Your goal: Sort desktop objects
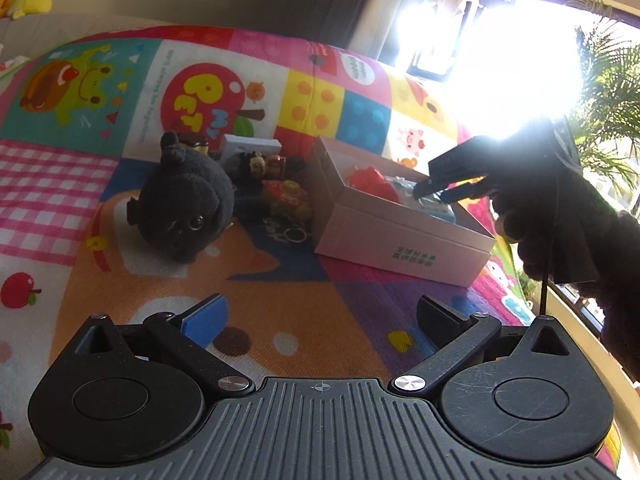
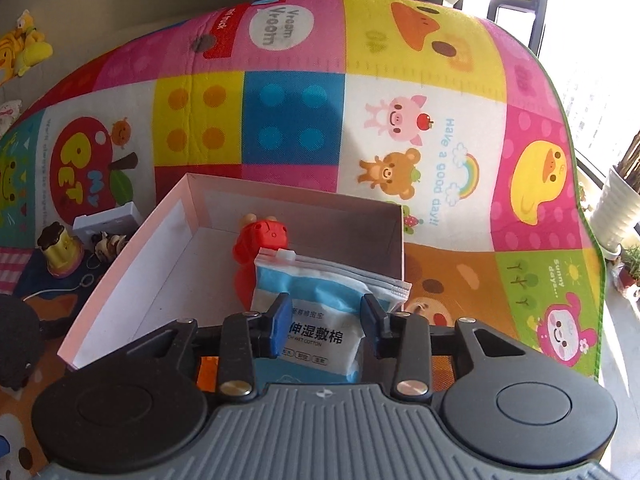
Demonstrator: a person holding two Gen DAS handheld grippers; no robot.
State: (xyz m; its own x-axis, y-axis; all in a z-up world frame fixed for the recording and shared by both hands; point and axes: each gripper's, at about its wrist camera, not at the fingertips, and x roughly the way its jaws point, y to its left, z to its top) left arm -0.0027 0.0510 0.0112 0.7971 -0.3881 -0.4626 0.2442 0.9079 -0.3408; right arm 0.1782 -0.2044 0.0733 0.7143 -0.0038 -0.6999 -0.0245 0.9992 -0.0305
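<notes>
An open pink box (image 1: 400, 236) (image 2: 120, 272) lies on a colourful play mat. Inside it are a red toy (image 1: 370, 182) (image 2: 260, 240) and a blue-and-white zip pack of wet cotton (image 1: 434, 206) (image 2: 316, 280), which leans on the box's near wall. My right gripper (image 1: 430, 192) (image 2: 326, 314) reaches into the box with the pack between its blue pads; the jaws stand a little apart and do not squeeze it. My left gripper (image 1: 320, 320) hovers wide open over the mat in front of the box, holding nothing.
A black plush (image 1: 184, 200) (image 2: 16, 344) lies left of the box. Small figurines (image 1: 280, 188), a white case (image 1: 250, 146) (image 2: 108, 220), a pudding-shaped toy (image 2: 60, 252) and key rings (image 1: 294, 234) cluster beside it. A gloved hand (image 1: 560, 216) holds the right gripper. A white plant pot (image 2: 616, 208) stands off the mat.
</notes>
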